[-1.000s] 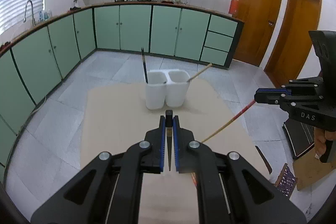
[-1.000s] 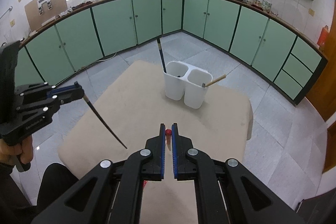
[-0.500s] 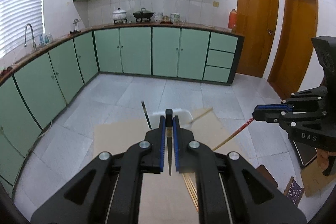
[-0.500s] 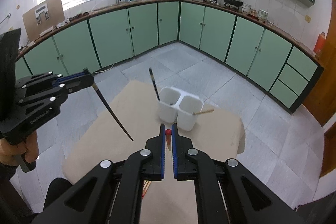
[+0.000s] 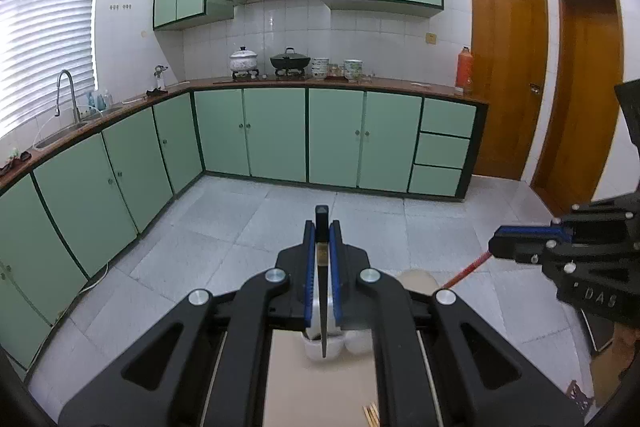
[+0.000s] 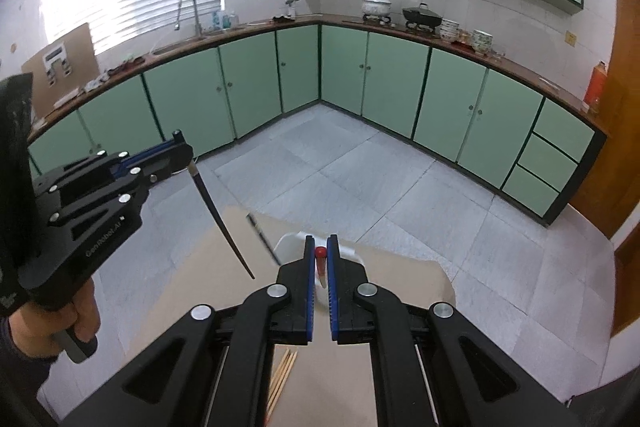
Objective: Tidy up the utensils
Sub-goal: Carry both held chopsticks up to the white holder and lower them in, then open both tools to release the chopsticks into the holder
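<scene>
Two chopsticks are held, one per gripper. A black lacquered chopstick point(image 6: 218, 215) is clamped in the left gripper point(image 5: 322, 227) — square blunt head poking just above the blue pads, slim tapered shaft hanging down to a fine point above the tan table point(image 6: 192, 291). A red-capped chopstick point(image 6: 320, 261) is pinched in the right gripper point(image 6: 319, 243), rounded red head seen between the pads, pale section below it; from the left wrist view its shaft point(image 5: 466, 269) shows as red with fine ridging, running down and leftward.

Both sets of jaws are closed tight on the sticks, with only the stick's width between the ribbed blue pads.

The white plastic twin-cup holder point(image 6: 294, 247) stands on the table, mostly hidden behind the right gripper; another dark chopstick point(image 6: 262, 237) is seen leaning out of its left cup. A few bare bamboo chopsticks point(image 6: 282, 375) lie flat on the table near its near edge.

Both grippers are held above the table, angled downward. The left hand point(image 6: 60, 323) is wrapped around its gripper's handle, dark sleeve at the wrist.
</scene>
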Demonstrator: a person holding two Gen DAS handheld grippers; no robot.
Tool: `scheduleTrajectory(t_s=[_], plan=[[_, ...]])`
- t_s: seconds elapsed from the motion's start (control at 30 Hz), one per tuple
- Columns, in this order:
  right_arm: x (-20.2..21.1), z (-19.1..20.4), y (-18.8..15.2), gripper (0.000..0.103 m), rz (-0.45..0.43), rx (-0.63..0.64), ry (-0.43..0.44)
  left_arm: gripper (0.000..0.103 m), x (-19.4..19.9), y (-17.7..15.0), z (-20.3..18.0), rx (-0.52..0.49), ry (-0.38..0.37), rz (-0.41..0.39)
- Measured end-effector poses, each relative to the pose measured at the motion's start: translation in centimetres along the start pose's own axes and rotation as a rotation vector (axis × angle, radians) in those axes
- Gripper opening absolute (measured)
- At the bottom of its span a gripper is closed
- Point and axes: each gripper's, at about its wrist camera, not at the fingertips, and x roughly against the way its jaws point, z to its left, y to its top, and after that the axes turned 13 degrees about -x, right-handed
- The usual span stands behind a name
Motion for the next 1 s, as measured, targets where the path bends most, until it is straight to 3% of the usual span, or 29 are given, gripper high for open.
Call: scheduleTrajectory(t_s=[0.23, 0.5, 0.7, 0.87, 0.97, 1.0], plan=[[-6.4, -2.4, 1.2, 0.005, 0.044, -0.042, -0.028, 0.006, -5.9, -0.2, 0.7, 0.031, 0.016, -0.003], [-12.0, -5.1, -1.3, 0.005, 0.121, -0.083, -0.029, 0.006, -11.9, -5.0, 0.4, 0.045, -0.005, 0.085], [-13.8, -6.0, -2.8, 0.008, 0.174, -0.123, 0.01, 0.007, -12.9, -7.9, 0.5, 0.044, -0.012, 0.146], [-11.8, -6.1, -3.2, 0.012, 0.144, -0.126, 0.025, 0.034, -11.2, -8.4, 1.2, 0.039, 0.003, 0.141], [-9.2, -6.2, -4.1, 0.013, 0.094, -0.123, 0.042, 0.038, -8.0, -8.6, 1.7, 0.022, 0.012, 0.112], [-8.2, -6.3, -4.6, 0.016, 0.073, -0.124, 0.053, 0.045, -7.0, -8.8, 1.6, 0.015, 0.016, 0.106]])
